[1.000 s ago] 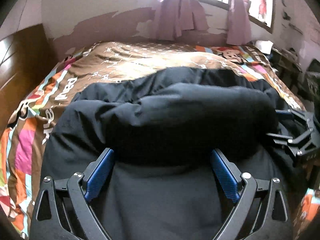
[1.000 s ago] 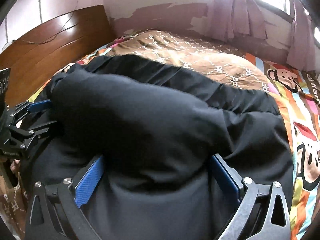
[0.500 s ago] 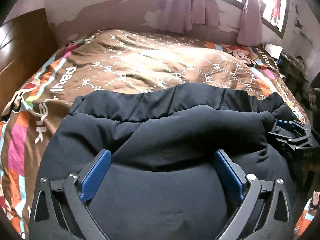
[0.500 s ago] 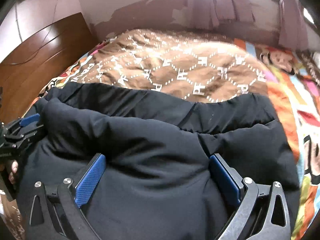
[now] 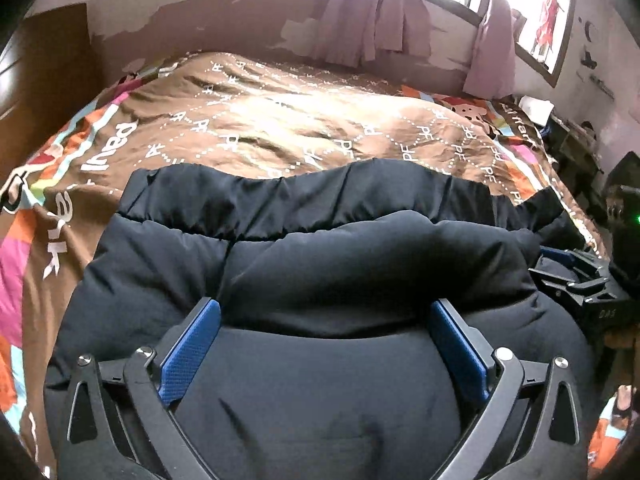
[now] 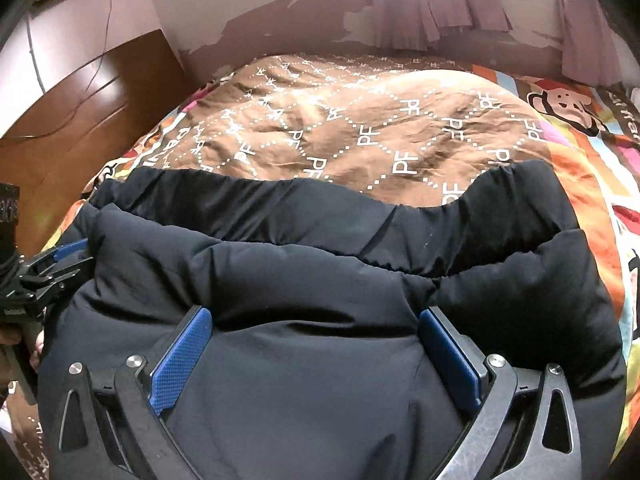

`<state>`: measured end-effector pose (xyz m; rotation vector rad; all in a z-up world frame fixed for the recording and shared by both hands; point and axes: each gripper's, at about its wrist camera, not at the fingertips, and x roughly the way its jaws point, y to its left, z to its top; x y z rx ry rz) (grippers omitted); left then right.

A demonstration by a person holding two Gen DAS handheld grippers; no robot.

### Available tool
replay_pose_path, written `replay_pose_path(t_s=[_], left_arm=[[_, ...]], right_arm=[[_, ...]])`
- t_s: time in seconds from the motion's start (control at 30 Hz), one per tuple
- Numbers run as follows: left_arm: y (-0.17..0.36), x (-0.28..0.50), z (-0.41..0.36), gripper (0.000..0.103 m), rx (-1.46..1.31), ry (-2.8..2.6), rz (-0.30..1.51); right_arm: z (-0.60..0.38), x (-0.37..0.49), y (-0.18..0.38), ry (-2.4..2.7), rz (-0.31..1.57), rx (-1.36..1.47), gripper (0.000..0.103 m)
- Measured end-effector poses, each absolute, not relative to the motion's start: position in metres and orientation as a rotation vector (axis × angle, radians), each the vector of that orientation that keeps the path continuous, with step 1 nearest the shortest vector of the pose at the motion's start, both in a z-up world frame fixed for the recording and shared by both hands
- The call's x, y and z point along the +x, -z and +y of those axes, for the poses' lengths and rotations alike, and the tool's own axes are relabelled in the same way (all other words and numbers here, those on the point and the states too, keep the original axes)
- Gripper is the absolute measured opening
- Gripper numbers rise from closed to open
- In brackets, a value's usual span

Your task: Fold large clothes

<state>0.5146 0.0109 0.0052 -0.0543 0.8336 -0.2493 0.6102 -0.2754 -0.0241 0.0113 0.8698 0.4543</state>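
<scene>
Black padded jacket (image 5: 320,272) lies folded on the brown patterned bedspread (image 5: 280,128), near edge of the bed; left gripper (image 5: 324,320) has just been opening, jaws now spread wide, a puffed fold between the blue pads (image 5: 188,356) but not pinched; right gripper (image 6: 312,324) likewise spread wide astride the jacket, pads not pressing; wooden headboard (image 6: 80,112) far left.

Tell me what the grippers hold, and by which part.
Probably nothing. The black jacket has its folded edge between the wide jaws of the left gripper, which have just been opening, and of the right gripper; its pinch cannot be told.
</scene>
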Motion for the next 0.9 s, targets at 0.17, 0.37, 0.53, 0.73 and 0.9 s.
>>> replay_pose_path(t_s=[0.17,0.37,0.53,0.73,0.9], left_arm=[[-0.001,0.509,0.009,0.102,-0.057,0.254,0.791],[0.0,0.509,0.008,0.102,-0.052,0.253,0.785],[0.003,0.506,0.008,0.102,-0.047,0.251,0.761],[0.005,0.504,0.007,0.102,-0.041,0.248,0.753],[0.005,0.496,0.005,0.102,-0.028,0.238,0.726]], right_arm=[[-0.273,0.604,0.025,-0.444,0.848,-0.001,0.103],[-0.274,0.601,0.026,-0.444,0.838,0.0,0.103],[-0.272,0.597,0.026,-0.429,0.819,-0.019,0.103],[-0.272,0.595,0.027,-0.427,0.805,-0.021,0.103],[-0.272,0.592,0.027,-0.426,0.793,-0.025,0.103]])
